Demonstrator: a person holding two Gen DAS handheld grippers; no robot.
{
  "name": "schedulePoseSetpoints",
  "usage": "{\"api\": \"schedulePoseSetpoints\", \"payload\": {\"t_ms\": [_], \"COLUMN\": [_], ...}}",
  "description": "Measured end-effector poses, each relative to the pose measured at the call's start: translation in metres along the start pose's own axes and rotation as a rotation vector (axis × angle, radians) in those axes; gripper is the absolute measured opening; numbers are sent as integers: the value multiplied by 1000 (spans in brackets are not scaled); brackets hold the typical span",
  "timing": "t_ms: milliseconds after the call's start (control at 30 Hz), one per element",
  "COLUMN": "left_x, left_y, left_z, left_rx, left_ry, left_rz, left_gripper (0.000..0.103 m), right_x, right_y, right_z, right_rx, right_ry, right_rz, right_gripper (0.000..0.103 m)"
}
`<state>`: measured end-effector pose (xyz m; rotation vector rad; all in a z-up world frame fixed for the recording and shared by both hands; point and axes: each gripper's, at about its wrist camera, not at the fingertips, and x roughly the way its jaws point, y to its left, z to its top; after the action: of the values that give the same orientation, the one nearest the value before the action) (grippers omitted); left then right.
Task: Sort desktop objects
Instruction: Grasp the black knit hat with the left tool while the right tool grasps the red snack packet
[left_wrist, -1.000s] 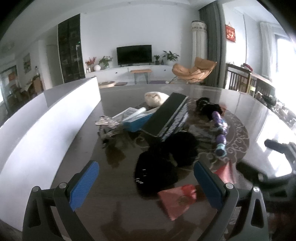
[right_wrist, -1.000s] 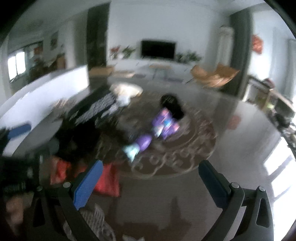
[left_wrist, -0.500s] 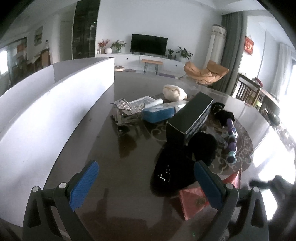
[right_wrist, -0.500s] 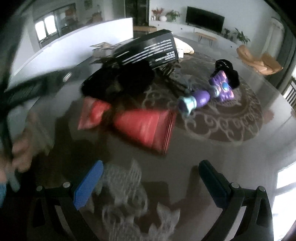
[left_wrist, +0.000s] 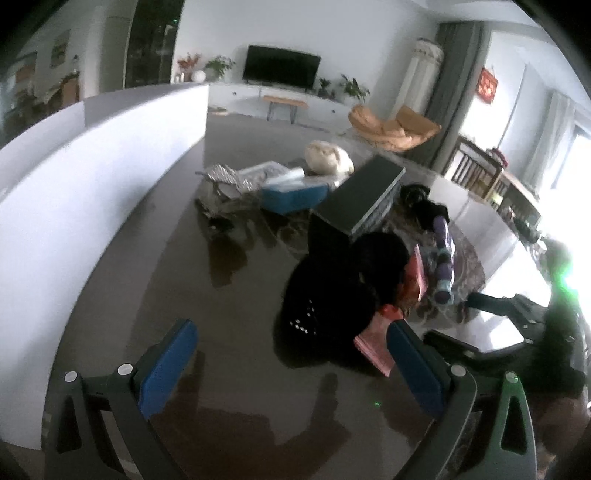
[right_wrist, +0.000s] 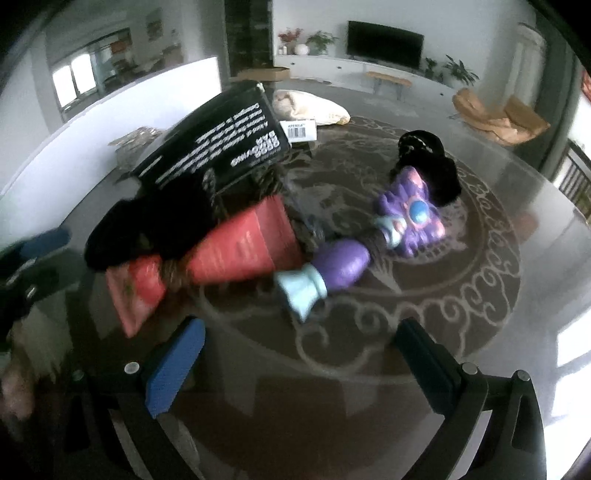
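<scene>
A pile lies mid-table. In the left wrist view a black cloth heap (left_wrist: 332, 291) sits just ahead of my open left gripper (left_wrist: 291, 365), with red packets (left_wrist: 373, 343) by its right finger, a long black box (left_wrist: 358, 199), a blue box (left_wrist: 291, 195) and a purple toy (left_wrist: 443, 254) behind. In the right wrist view my right gripper (right_wrist: 299, 354) is open above bare table; the purple toy wand (right_wrist: 351, 258) lies just ahead, the red packet (right_wrist: 240, 247) and black cloth (right_wrist: 155, 225) to the left, the black box (right_wrist: 218, 144) behind. Nothing is between either pair of fingers.
A white panel wall (left_wrist: 92, 177) runs along the table's left side. A cream bundle (left_wrist: 328, 157), silver wrappers (left_wrist: 225, 177) and a black furry item (right_wrist: 428, 162) lie at the back. The other gripper (left_wrist: 517, 332) shows at the right. The glass table (right_wrist: 498, 332) has a patterned centre.
The right gripper has swung forward over the table, so the purple toy and red packet now lie just ahead. The left view shifted slightly; the right gripper has come into it at the right.
</scene>
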<state>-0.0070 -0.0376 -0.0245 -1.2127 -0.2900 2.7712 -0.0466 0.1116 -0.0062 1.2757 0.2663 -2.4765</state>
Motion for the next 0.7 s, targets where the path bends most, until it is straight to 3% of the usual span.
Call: {"api": "schedulePoseSetpoints", "payload": {"t_ms": [167,300,467,700], "left_x": [14,13,20,68], "left_y": [0,-3,-12,-37], "left_z": [0,7,28,40], "left_rx": [-7,19,78,145], "left_ry": [75,52,9,152], "left_rz": [-17,32,21,40], "left_gripper": [103,103,103,103], "right_x": [-13,-12,-12,-13], "right_y": [-9,-8,-7,-7], "right_z": [-19,-17,-18,-19], "right_rx": [-4,-5,-5,-5], "right_ry": [-1,-1,-2,-2], "right_rz": [6,3,3,3], "right_gripper": [103,103,103,103]}}
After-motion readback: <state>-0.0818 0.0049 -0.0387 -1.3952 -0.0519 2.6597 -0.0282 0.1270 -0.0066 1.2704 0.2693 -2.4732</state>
